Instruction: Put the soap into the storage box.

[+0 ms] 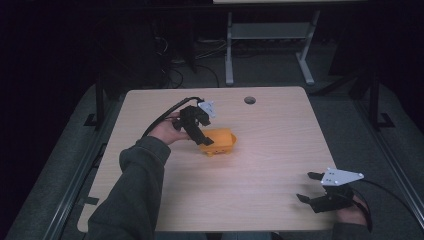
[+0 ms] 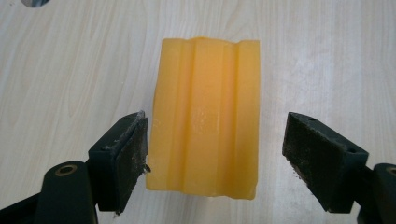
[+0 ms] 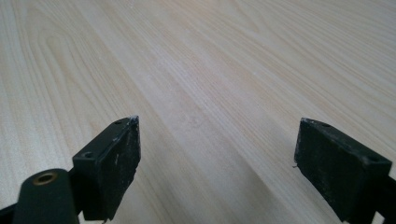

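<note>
This looks like a lab or test room, dimly lit. A plain pale wood-grain tabletop [image 1: 280,150] with a round cable hole [image 1: 249,100] stands on grey carpet [image 1: 280,70]. Behind it stands the white metal frame of another desk [image 1: 229,55], with loose black cables [image 1: 172,75] lying on the floor nearby.
</note>
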`<action>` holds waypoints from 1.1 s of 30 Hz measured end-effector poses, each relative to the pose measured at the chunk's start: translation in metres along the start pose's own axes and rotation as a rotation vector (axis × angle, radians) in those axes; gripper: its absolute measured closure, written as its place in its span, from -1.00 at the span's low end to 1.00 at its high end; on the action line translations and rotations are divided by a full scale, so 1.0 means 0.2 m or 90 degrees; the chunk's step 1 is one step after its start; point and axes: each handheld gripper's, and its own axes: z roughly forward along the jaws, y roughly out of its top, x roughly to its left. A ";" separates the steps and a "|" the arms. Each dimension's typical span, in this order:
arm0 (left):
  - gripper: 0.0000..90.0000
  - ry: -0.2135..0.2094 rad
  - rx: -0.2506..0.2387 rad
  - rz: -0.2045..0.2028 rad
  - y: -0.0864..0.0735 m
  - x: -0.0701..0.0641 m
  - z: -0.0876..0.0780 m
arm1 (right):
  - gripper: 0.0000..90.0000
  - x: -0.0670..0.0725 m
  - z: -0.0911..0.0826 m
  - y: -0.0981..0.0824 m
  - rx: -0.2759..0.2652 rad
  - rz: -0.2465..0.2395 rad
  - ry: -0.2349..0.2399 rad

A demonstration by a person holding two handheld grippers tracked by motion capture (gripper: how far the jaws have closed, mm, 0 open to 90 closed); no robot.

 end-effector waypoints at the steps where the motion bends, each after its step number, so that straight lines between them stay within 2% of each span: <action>1: -0.52 0.000 0.000 -0.001 0.00 0.00 0.00 | -0.69 0.00 0.00 0.00 -0.001 0.001 0.001; 16: -0.53 0.004 -0.009 -0.011 -0.04 -0.07 -0.04 | -0.69 0.00 0.01 0.00 0.003 -0.001 -0.005; 27: -0.53 0.001 -0.014 -0.024 -0.10 -0.12 -0.10 | -0.69 0.00 0.01 0.01 0.006 0.005 -0.007; 33: -0.53 0.006 -0.022 -0.016 -0.13 -0.15 -0.13 | -0.69 0.00 0.02 0.01 0.007 0.004 -0.011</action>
